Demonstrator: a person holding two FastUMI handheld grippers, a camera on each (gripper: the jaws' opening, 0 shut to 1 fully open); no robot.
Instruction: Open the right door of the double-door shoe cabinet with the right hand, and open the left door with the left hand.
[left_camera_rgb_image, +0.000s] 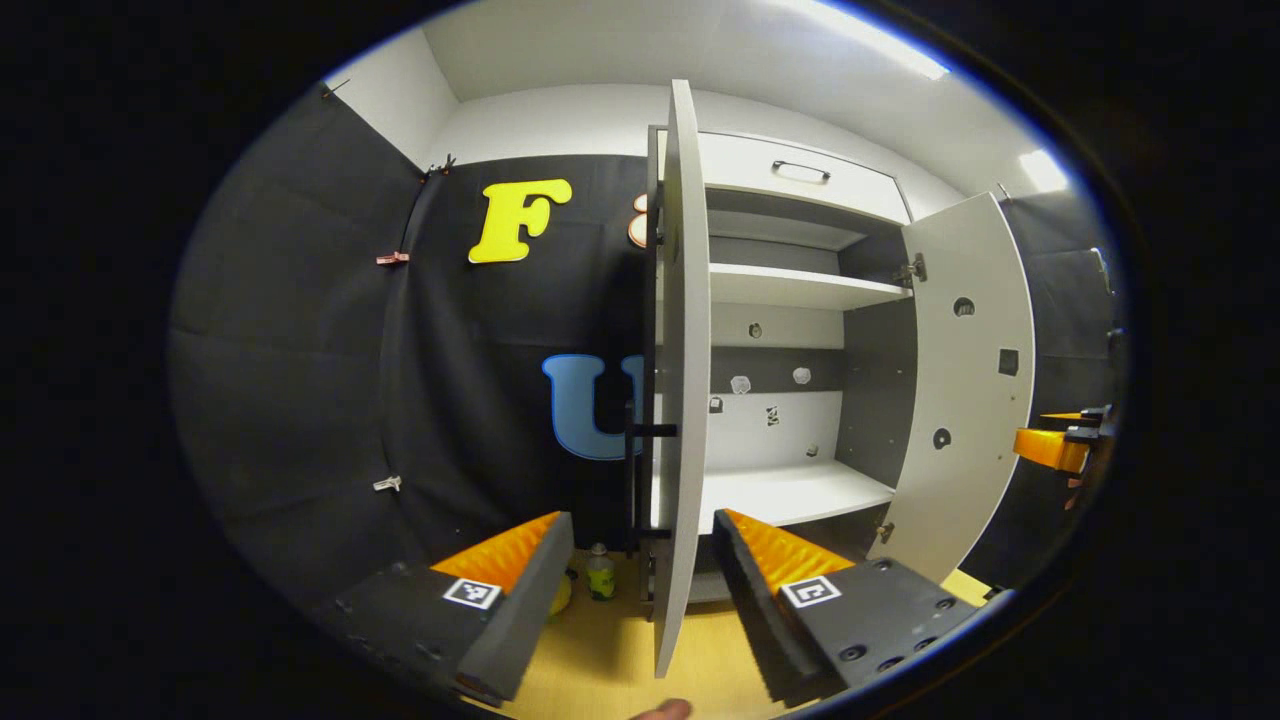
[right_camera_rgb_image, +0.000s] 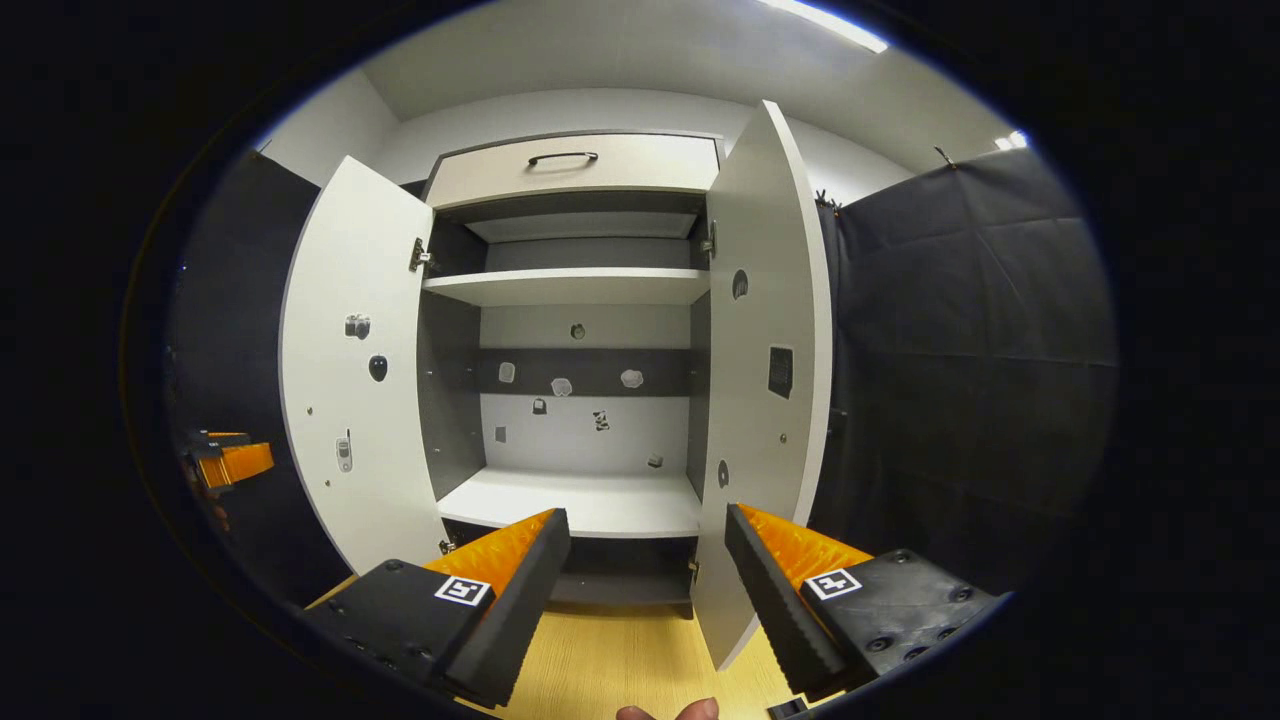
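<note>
The white shoe cabinet (right_camera_rgb_image: 585, 290) stands with both doors swung out. In the left gripper view the left door (left_camera_rgb_image: 682, 380) is edge-on right in front of me, its black handle (left_camera_rgb_image: 650, 432) on the left face. My left gripper (left_camera_rgb_image: 640, 590) is open, and the door's lower edge passes between its fingers without touching either. The right door (left_camera_rgb_image: 965, 380) hangs open farther right. In the right gripper view the right door (right_camera_rgb_image: 765, 380) stands just ahead of my right gripper (right_camera_rgb_image: 645, 590), which is open and holds nothing. The left door (right_camera_rgb_image: 350, 380) is open at the left.
Inside are white shelves (right_camera_rgb_image: 570, 285) with small stickers on the back panel. A drawer (right_camera_rgb_image: 570, 165) with a dark handle tops the cabinet. A small bottle (left_camera_rgb_image: 600, 572) stands on the wood floor (left_camera_rgb_image: 600, 650) left of the cabinet. Black cloth walls close both sides.
</note>
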